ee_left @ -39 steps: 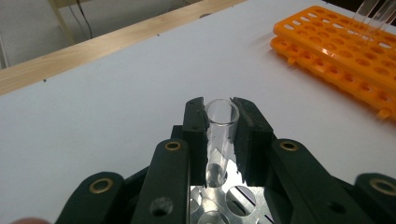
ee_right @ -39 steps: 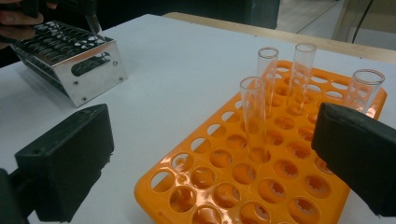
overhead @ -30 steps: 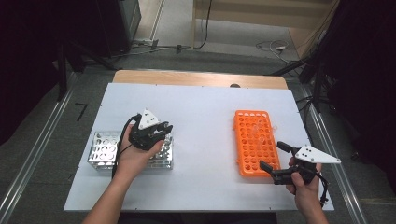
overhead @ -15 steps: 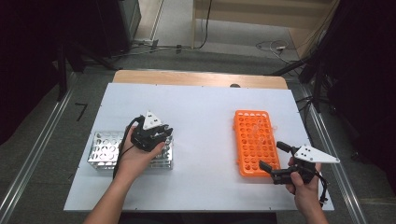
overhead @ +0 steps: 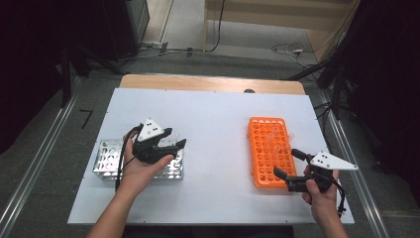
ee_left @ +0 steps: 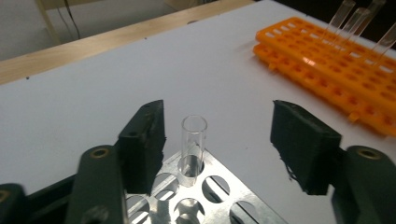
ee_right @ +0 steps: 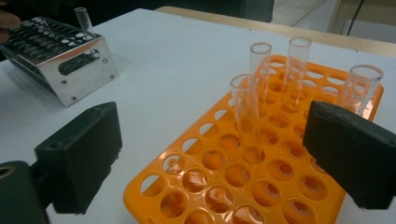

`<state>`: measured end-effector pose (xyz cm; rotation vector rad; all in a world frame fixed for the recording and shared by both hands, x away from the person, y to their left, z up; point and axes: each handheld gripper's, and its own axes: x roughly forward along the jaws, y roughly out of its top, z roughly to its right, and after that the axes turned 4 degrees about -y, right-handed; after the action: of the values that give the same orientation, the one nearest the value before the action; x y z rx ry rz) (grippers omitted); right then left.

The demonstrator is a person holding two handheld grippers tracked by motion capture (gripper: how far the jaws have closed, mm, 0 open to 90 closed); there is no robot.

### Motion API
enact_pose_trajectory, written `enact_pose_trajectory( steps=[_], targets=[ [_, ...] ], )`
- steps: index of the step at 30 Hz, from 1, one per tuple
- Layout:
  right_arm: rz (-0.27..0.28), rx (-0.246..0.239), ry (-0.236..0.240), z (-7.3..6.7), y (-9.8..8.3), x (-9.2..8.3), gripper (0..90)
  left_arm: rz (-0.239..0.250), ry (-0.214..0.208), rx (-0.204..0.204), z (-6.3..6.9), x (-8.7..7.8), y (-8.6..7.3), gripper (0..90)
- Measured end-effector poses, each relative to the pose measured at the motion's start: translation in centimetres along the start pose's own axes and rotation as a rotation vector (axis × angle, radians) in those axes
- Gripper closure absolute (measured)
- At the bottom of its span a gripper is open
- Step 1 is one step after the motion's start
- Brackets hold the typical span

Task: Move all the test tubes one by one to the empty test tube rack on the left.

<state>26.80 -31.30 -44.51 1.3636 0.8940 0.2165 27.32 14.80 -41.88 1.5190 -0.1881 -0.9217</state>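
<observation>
One clear glass tube (ee_left: 193, 149) stands upright in a corner hole of the metal rack (overhead: 110, 157), between the jaws of your left gripper (overhead: 171, 145), which are spread wide and touch nothing. Compared with a second ago, that gripper has drifted slightly toward the near edge of the worktop (overhead: 213, 114) while staying over the rack; I judge the tube to be freshly seated and released, or about to be taken, and the pictures alone cannot settle which.

Your right gripper (overhead: 288, 162) has hardly moved. It waits at the near end of the orange rack (overhead: 266, 144), jaws apart and empty, facing four more tubes (ee_right: 246, 116) that stand upright in its holes.

The tubes are thin, transparent and smooth, with open round mouths, so they will likely slip and tilt easily. The metal rack is shiny, folded sheet with round holes and slotted sides; the orange one is matte plastic with a dense grid of holes. The worktop is plain, flat white.
</observation>
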Motion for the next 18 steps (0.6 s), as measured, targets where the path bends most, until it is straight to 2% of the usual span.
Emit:
enact_pose_trajectory(
  steps=[4, 8, 10, 14, 16, 18],
  targets=[
    [-0.033, 0.030, 0.010, 0.5, 0.0, 0.7, 17.3, 0.044, -0.022, -0.004, 0.6, -1.1, 0.0, 20.5],
    [-0.079, 0.035, 0.011, 0.9, 0.0, 1.5, 21.8, 0.071, -0.041, -0.011, 1.3, -2.1, -0.2, 11.4],
    [-0.099, 0.040, -0.002, 1.1, 0.0, 2.0, 28.7, 0.074, -0.051, -0.013, 1.6, -2.4, -0.4, 9.5],
    [-0.139, 0.051, 0.024, 2.0, -0.2, 2.8, 42.9, 0.074, -0.056, -0.022, 1.9, -2.6, -0.9, 0.8],
    [-0.153, 0.049, 0.038, 2.3, -0.2, 3.1, 47.4, 0.078, -0.063, -0.026, 2.1, -2.6, -1.0, 0.0],
    [-0.166, 0.041, 0.031, 2.4, -0.2, 3.4, 51.2, 0.079, -0.071, -0.022, 2.3, -2.6, -1.1, 0.0]
  ],
)
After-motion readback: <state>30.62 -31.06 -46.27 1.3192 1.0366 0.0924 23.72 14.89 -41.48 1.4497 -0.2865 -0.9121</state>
